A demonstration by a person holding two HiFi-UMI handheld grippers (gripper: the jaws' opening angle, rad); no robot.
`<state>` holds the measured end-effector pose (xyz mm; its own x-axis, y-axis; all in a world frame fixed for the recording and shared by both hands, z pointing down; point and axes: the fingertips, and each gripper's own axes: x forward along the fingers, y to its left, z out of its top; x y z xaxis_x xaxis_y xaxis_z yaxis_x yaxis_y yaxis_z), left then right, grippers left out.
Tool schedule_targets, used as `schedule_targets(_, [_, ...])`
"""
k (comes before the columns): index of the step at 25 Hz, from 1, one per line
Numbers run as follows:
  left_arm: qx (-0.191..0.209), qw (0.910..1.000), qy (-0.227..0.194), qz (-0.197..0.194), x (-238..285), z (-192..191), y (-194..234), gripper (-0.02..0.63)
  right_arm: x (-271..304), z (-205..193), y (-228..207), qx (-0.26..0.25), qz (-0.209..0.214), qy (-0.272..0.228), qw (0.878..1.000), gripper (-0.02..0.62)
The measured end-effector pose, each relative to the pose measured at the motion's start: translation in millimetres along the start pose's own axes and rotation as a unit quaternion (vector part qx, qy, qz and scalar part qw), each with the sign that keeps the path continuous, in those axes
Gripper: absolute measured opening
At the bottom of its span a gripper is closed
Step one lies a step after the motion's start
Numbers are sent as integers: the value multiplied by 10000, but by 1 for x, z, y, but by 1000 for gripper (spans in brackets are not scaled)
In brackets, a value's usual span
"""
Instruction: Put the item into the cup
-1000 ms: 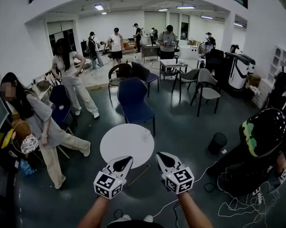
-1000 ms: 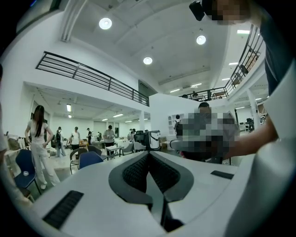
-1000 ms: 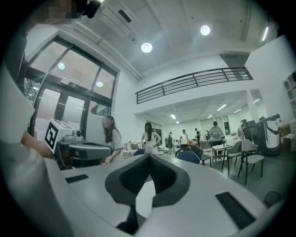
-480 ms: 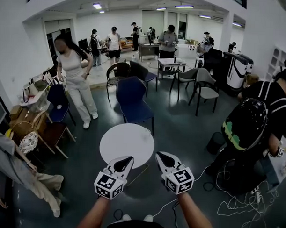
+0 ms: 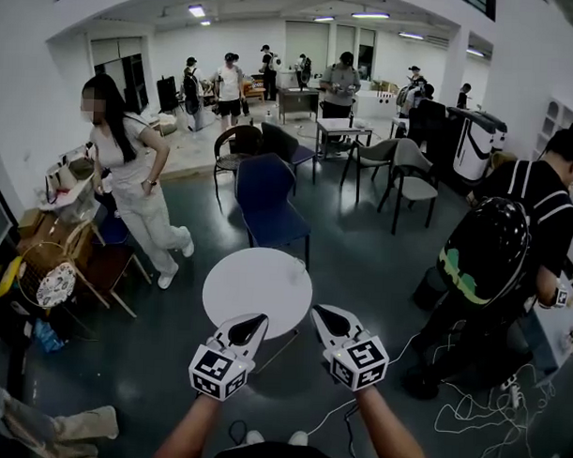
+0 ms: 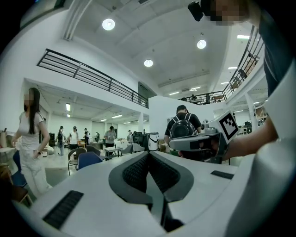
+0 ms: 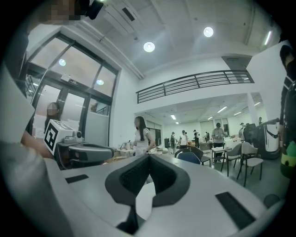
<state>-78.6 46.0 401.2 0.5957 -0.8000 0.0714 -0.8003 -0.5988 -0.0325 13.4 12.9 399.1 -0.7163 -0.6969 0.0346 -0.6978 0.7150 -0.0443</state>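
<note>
Both grippers are held side by side over the near edge of a small round white table. The left gripper is shut with nothing in it; in the left gripper view its dark pads meet at the tip. My right gripper is shut and empty too, and in the right gripper view its pads also touch. Each gripper sees the other: the right one, the left one. A small pale thing sits at the table's far right edge, too small to identify. No cup is plainly visible.
A blue chair stands just beyond the table. On the right a person with a black backpack bends over, with loose cables on the floor. A person in white walks at left, near wicker chairs.
Both grippers have stayed where they were. The person in white walked nearer on the left, the crouching person at left dropped out of view, and the backpack wearer straightened up at right.
</note>
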Motion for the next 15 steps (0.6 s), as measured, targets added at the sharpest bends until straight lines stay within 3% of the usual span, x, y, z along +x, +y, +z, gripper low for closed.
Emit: schedule_targets(15, [-77,10000,27,8,-17,-10,20,15,13,-7,17,5,-50,123,9999,17])
